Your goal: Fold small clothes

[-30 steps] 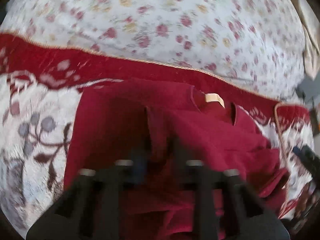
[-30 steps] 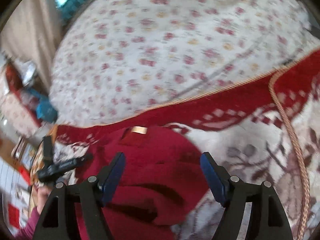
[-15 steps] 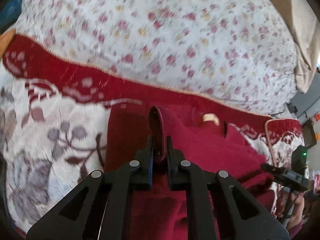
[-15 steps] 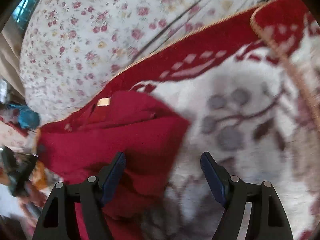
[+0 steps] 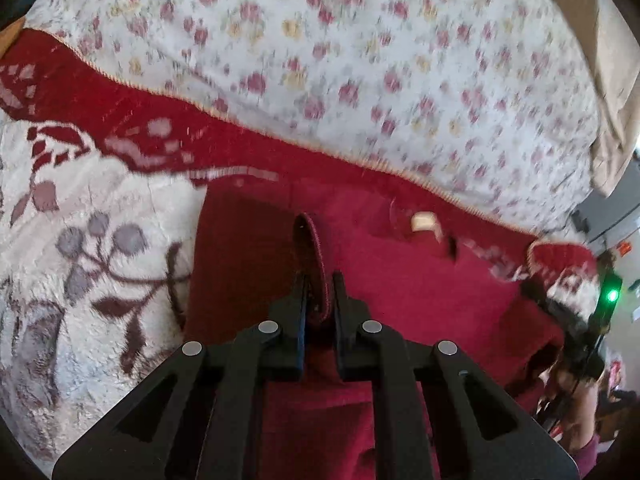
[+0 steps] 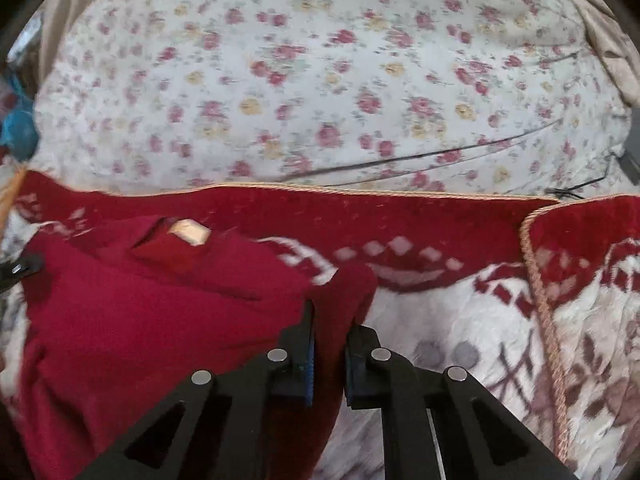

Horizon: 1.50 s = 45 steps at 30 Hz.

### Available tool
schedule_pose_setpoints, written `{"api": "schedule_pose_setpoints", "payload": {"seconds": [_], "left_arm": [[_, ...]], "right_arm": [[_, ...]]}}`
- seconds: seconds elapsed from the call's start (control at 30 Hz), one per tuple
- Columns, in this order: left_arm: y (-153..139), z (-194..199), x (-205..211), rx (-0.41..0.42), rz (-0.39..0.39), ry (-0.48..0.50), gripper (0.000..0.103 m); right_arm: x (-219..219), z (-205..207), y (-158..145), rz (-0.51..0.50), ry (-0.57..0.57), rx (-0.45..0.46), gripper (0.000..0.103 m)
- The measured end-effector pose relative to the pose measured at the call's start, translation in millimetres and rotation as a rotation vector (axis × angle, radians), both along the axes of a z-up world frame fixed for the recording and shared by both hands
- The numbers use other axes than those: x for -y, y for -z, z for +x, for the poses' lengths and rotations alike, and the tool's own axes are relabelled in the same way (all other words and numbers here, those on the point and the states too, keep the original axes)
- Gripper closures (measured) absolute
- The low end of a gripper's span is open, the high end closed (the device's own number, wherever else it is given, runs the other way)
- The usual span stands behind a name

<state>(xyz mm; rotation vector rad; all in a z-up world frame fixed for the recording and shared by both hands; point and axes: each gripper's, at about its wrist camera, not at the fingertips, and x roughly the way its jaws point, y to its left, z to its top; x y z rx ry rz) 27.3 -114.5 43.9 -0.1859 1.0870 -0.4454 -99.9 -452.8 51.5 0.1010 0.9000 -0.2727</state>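
Note:
A small dark red garment [image 5: 404, 292] with a tan neck label [image 5: 425, 222] lies on a red and white blanket [image 5: 80, 216]. My left gripper [image 5: 319, 280] is shut on a raised fold of the garment's hem or cuff, held just above the cloth. In the right wrist view the garment [image 6: 140, 320] lies at the lower left, its label [image 6: 190, 232] toward the far side. My right gripper [image 6: 330, 316] is shut on the garment's right edge, where the cloth runs down between the fingers.
A white floral bedsheet [image 5: 360, 60] covers the bed beyond the blanket [image 6: 500, 340]. A braided cord edge [image 6: 544, 312] of a folded blanket corner runs at the right. A dark cable [image 6: 420, 156] lies on the sheet. The other gripper with a green light [image 5: 610, 296] shows at right.
My right gripper was open above the blanket and garment; it has now shut on the garment's right edge. My left gripper stays shut on the raised fold.

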Motion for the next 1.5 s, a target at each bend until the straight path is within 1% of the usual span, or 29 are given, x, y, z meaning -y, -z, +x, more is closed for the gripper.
{"api": "schedule_pose_setpoints", "payload": {"seconds": [0.07, 0.13, 0.17, 0.2, 0.23, 0.3, 0.33, 0.4, 0.47, 0.53, 0.57, 0.6, 0.63, 0.67, 0.7, 0.73, 0.77, 0.8, 0.83, 0.9, 1.0, 1.13, 1.23, 1.27, 1.3, 1.33, 1.37, 1.4, 1.5], "left_arm": [[11, -1, 3, -0.015, 0.042, 0.001, 0.093], [11, -4, 2, -0.008, 0.045, 0.001, 0.093], [7, -5, 2, 0.001, 0.046, 0.002, 0.093], [4, -7, 0, 0.014, 0.042, 0.001, 0.093], [2, -8, -1, 0.020, 0.038, -0.002, 0.093], [1, -9, -3, 0.018, 0.029, -0.010, 0.093], [2, -10, -4, 0.014, 0.029, -0.014, 0.093], [5, -11, -5, 0.017, 0.033, -0.015, 0.093], [9, -11, -6, 0.011, 0.037, -0.011, 0.091], [7, -15, -10, 0.002, 0.015, -0.020, 0.088], [3, -19, -13, 0.001, 0.013, -0.024, 0.081], [-1, -24, -16, 0.002, 0.013, -0.020, 0.073], [-8, -31, -19, 0.005, 0.007, -0.005, 0.068], [-13, -39, -23, 0.009, -0.008, 0.010, 0.059], [-17, -48, -28, 0.015, -0.025, 0.020, 0.052], [-21, -61, -34, 0.019, -0.042, 0.029, 0.047], [-22, -72, -40, 0.018, -0.048, 0.036, 0.041], [-23, -82, -44, 0.015, -0.048, 0.044, 0.039], [-22, -95, -48, 0.008, -0.039, 0.061, 0.039], [-19, -117, -55, -0.004, -0.007, 0.087, 0.039], [-14, -145, -63, -0.010, 0.034, 0.108, 0.039], [-9, -170, -69, -0.023, 0.047, 0.109, 0.039], [-5, -180, -68, -0.032, 0.051, 0.121, 0.039], [-3, -182, -68, -0.035, 0.057, 0.118, 0.039], [-2, -183, -68, -0.038, 0.058, 0.116, 0.039], [-2, -185, -68, -0.043, 0.054, 0.115, 0.039], [-2, -186, -69, -0.047, 0.049, 0.117, 0.039], [-3, -189, -70, -0.050, 0.041, 0.122, 0.039], [-6, -199, -72, -0.047, 0.038, 0.135, 0.039]], "right_arm": [[11, 6, 14, 0.021, 0.019, -0.020, 0.094], [25, 5, 26, 0.129, 0.043, -0.053, 0.092], [32, -3, 23, 0.187, 0.067, -0.031, 0.089], [37, -10, 16, 0.224, 0.093, -0.012, 0.076], [41, -22, 2, 0.264, 0.121, 0.022, 0.069], [35, -40, -21, 0.313, 0.082, 0.095, 0.069], [27, -44, -28, 0.319, 0.045, 0.107, 0.069], [2, -50, -29, 0.290, -0.051, 0.070, 0.069], [-27, -54, -12, 0.228, -0.123, -0.030, 0.069], [-43, -56, 16, 0.118, -0.124, -0.134, 0.069], [-44, -57, 29, 0.096, -0.116, -0.165, 0.069], [-43, -59, 31, 0.111, -0.109, -0.139, 0.069], [-38, -63, 26, 0.140, -0.092, -0.124, 0.069], [-32, -69, 16, 0.191, -0.079, -0.119, 0.068], [-26, -77, 4, 0.235, -0.074, -0.089, 0.062], [-23, -87, -6, 0.263, -0.075, -0.053, 0.049], [-23, -97, -16, 0.280, -0.085, -0.025, 0.041], [-21, -109, -25, 0.286, -0.104, -0.012, 0.027], [-23, -119, -31, 0.282, -0.120, -0.009, 0.024], [-24, -138, -31, 0.277, -0.147, -0.033, 0.024], [-27, -158, -13, 0.304, -0.186, -0.101, 0.024], [-32, -166, 13, 0.305, -0.181, -0.148, 0.024], [-29, -165, 31, 0.362, -0.171, -0.156, 0.025], [-29, -165, 35, 0.380, -0.173, -0.146, 0.026], [-31, -165, 39, 0.379, -0.171, -0.145, 0.043], [-35, -164, 40, 0.364, -0.174, -0.152, 0.069], [-38, -166, 39, 0.349, -0.188, -0.149, 0.079], [-42, -169, 35, 0.360, -0.200, -0.136, 0.093], [-59, -193, 18, 0.360, -0.273, -0.123, 0.096]]}}
